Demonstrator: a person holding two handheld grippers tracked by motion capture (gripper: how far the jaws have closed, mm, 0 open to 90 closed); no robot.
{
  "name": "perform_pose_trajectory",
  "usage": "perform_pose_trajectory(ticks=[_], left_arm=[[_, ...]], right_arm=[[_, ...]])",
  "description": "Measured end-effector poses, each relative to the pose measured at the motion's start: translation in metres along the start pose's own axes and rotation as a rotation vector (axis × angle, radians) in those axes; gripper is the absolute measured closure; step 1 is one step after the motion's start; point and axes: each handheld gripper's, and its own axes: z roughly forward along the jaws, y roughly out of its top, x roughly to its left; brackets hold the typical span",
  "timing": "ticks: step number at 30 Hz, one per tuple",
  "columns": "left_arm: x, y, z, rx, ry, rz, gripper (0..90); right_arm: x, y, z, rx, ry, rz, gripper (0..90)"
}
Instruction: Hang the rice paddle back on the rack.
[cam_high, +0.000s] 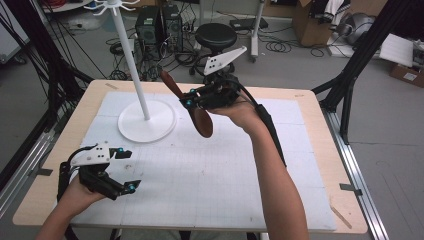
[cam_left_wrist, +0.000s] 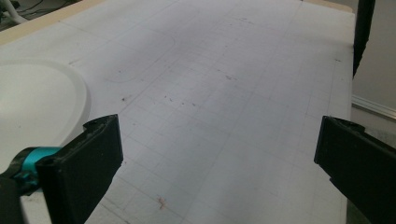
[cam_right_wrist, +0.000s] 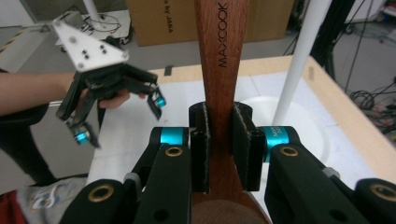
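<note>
Low in the right gripper view, the right gripper (cam_right_wrist: 219, 140) clamps the stiff, light wooden spoon (cam_right_wrist: 217, 56) at its neck above centre table, while the left gripper (cam_high: 125, 170) gapes wide, lower left.

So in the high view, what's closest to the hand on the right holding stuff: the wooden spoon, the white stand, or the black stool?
1. Wooden spoon: clamped in the right gripper itself.
2. White stand: on the table, to the gripper's left.
3. Black stool: on the floor beyond the table's far edge.
</note>
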Motion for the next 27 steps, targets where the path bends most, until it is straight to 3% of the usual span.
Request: perform_pose_trajectory(ticks=[12, 27], left_arm=[[0.001, 0.000, -0.003, -0.021, -0.005, -0.006, 1.7], [0.004, 0.000, -0.003, -0.027, -0.014, -0.014, 1.7]], right_arm=[[-0.011, 0.027, -0.001, -0.023, -0.020, -0.029, 78.7], [-0.030, 0.057, -0.001, -0.053, -0.040, -0.010, 78.7]])
